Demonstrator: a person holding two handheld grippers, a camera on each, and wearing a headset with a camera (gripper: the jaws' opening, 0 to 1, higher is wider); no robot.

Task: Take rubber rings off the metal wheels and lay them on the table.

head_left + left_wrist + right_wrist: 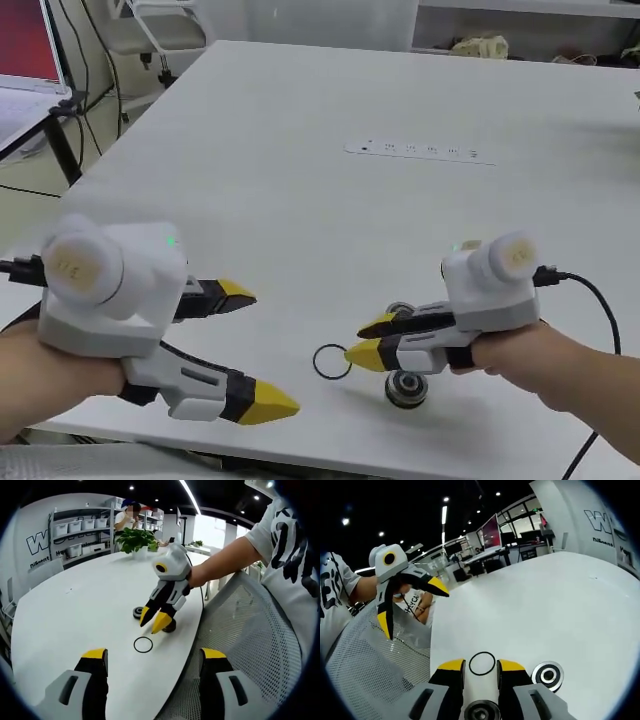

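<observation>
We see one black rubber ring (314, 362) in the head view, lying flat on the white table (300, 150) and free of both tools. The right tool (369, 340) hangs just to the right of the ring, its yellow tips a little apart and holding nothing. The left tool (254, 348) sits to the left of the ring, near the table's edge, with its jaws spread wide and empty. A metal wheel (407, 389) stands just right of the ring, below the right tool. A second wheel (400, 309), beyond the first, is mostly hidden behind that tool's jaws.

The right gripper view gives us what the head view cannot. There the ring lies just past the right tool's tips, framed in the gap between them and untouched. The second wheel shows whole, to the right of the ring, while the nearer wheel is cut off by the bottom edge between the jaw bases. The left gripper view puts both wheels on the far side of the ring, one of them partly covered by the right tool's tips. We cannot tell whether either wheel carries a ring.
</observation>
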